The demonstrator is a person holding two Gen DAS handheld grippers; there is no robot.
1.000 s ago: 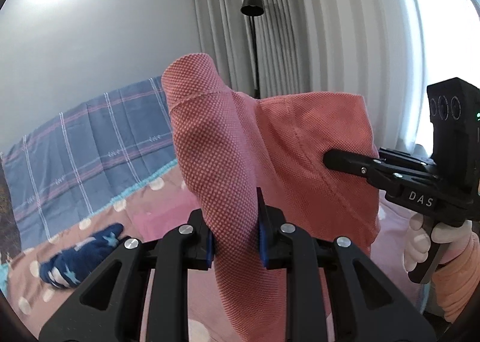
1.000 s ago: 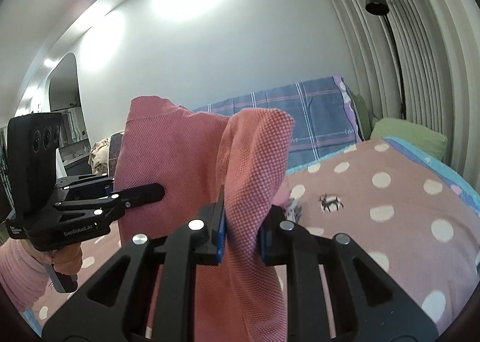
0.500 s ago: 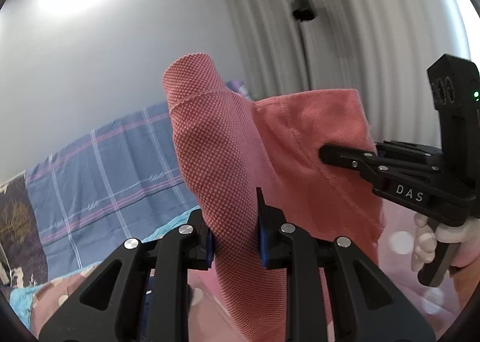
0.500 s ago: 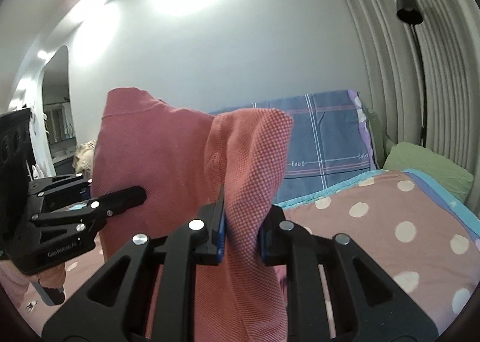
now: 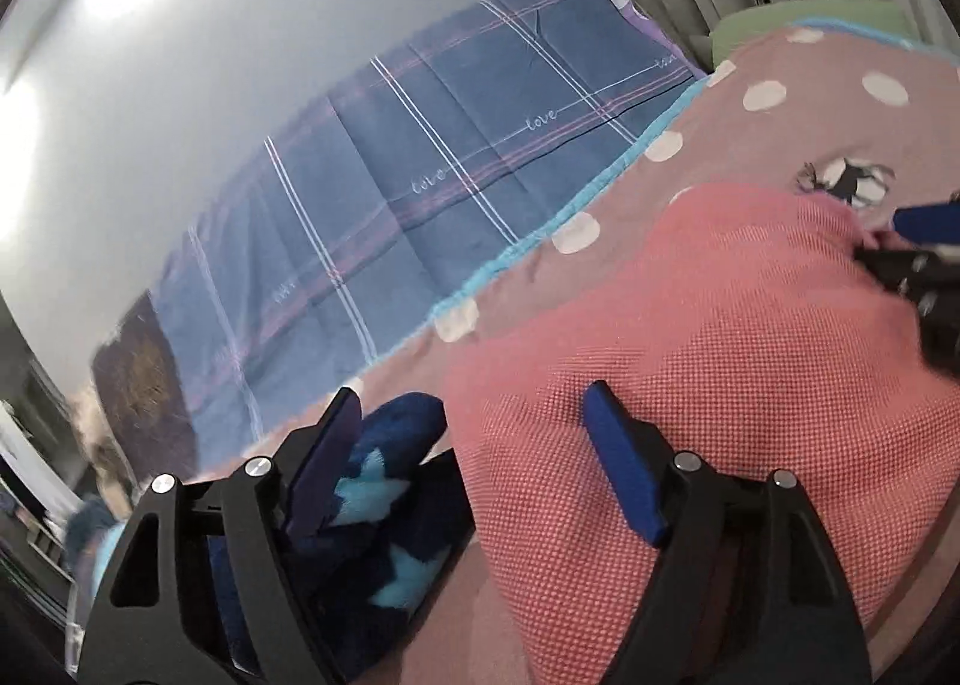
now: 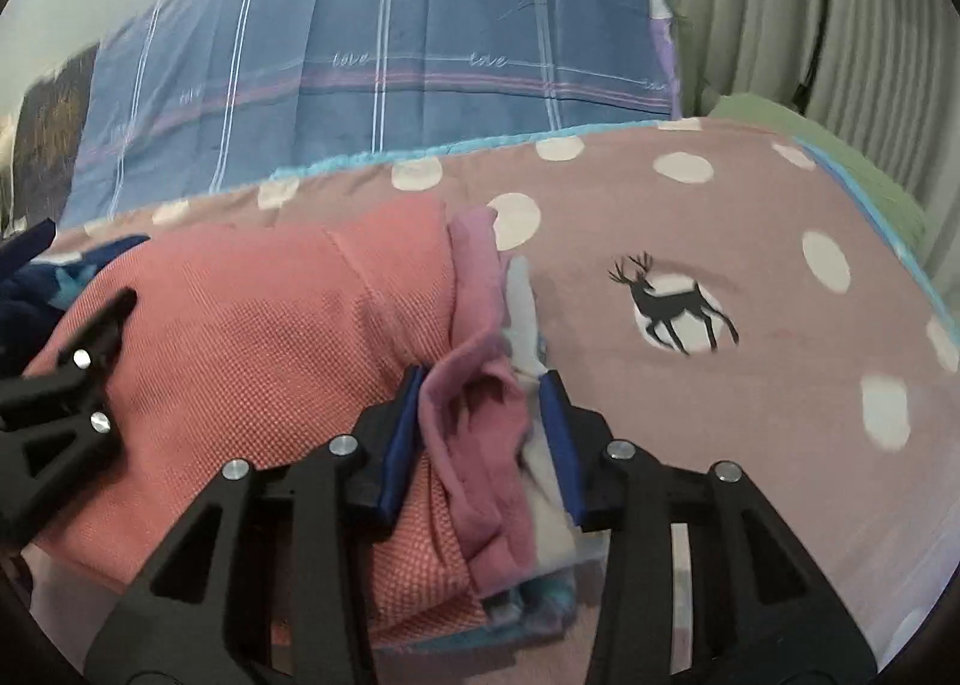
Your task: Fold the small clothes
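1. Coral-red waffle-knit cloth, the red garment point(image 6: 240, 349), lies folded on a pile of clothes on the bed; in the right wrist view its long axis runs left to right, with one end at the right gripper point(image 6: 483, 439) and the other toward the left gripper point(image 6: 66, 385).
2. Beside its right end sit a mauve pink garment point(image 6: 480, 385) and a pale white one point(image 6: 528, 325), edges stacked together.
3. The right gripper's jaws stand apart, bracketing those edges without pinching them.
4. The left gripper point(image 5: 474, 469) is wide open and holds nothing; one blue pad rests on the red garment point(image 5: 690, 385), the other next to a navy fleece with light-blue stars point(image 5: 384, 481).
5. The bedspread point(image 6: 750, 241) is dusty pink with white dots and a black deer print, edged in turquoise.
6. Behind it hangs a blue plaid blanket point(image 6: 372, 54); pale pleated curtains point(image 6: 810, 6) and a green pillow point(image 6: 840, 156) sit at the right.
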